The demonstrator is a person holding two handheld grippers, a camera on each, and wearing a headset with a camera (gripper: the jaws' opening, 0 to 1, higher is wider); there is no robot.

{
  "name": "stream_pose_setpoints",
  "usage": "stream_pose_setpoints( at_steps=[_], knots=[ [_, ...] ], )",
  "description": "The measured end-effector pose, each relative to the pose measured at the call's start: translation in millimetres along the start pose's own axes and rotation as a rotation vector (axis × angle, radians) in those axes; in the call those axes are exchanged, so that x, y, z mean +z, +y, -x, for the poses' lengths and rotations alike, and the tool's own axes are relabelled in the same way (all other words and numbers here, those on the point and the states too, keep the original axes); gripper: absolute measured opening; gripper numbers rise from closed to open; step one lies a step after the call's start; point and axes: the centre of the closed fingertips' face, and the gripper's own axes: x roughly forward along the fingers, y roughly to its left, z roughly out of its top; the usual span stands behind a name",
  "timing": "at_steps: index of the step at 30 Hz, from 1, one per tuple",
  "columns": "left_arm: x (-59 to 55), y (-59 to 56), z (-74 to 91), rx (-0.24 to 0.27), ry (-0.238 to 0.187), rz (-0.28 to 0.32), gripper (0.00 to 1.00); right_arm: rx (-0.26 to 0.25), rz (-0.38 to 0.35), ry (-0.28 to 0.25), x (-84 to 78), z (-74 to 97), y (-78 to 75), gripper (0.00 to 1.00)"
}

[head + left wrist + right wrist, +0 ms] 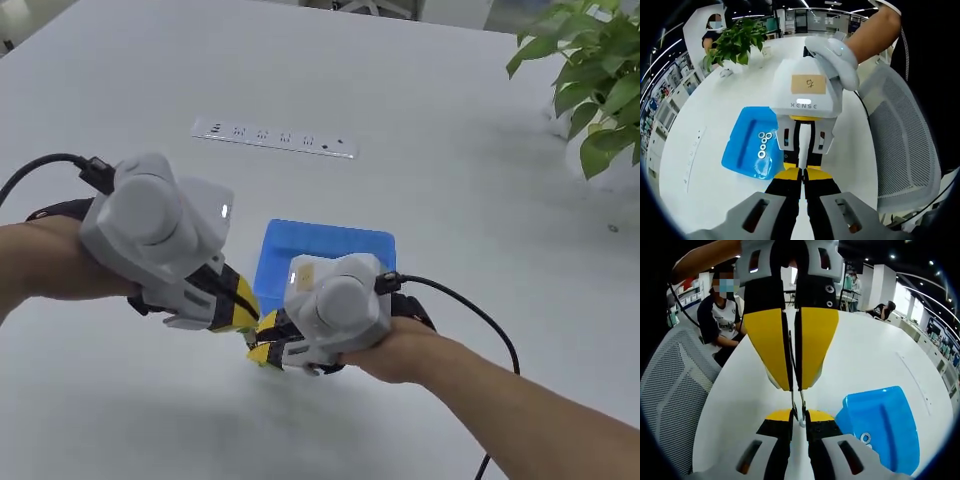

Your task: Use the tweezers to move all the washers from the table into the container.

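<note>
Spreading wide around the blue container (330,245), the tabletop (450,150) holds it close to the person, with several washers (763,145) lying clustered inside. Just off the container's near edge the left gripper (802,177) and right gripper (800,416) meet nose to nose, each pinched closed on the tweezers (792,402) — their long axis runs from one gripper to the other, alongside that edge. Whether a washer sits at the tips is too small to tell; the right gripper looks nearer the container — a short swing over its wall seems due.
</note>
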Motion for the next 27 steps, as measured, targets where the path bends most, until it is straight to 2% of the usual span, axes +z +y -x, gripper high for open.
stream_pose_setpoints(
  at_steps=[7, 10, 11, 27],
  knots=[
    [-1.7, 1.3, -3.7, -0.007, -0.007, 0.011, 0.05, 0.001, -0.004, 0.006, -4.2, -1.1, 0.8, 0.12],
    [-5.4, 0.5, -6.2, -0.012, 0.008, 0.007, 0.06, 0.008, 0.001, 0.023, -9.9, -3.6, 2.2, 0.12],
    [-2.7, 0.7, -5.9, -0.01, -0.008, 0.015, 0.05, 0.01, 0.011, 0.032, -11.0, -3.7, 2.5, 0.12],
    [-4.6, 6.4, -4.6, -0.002, -0.016, 0.024, 0.05, 0.005, 0.007, 0.026, -7.4, -6.0, -2.5, 0.12]
  ],
)
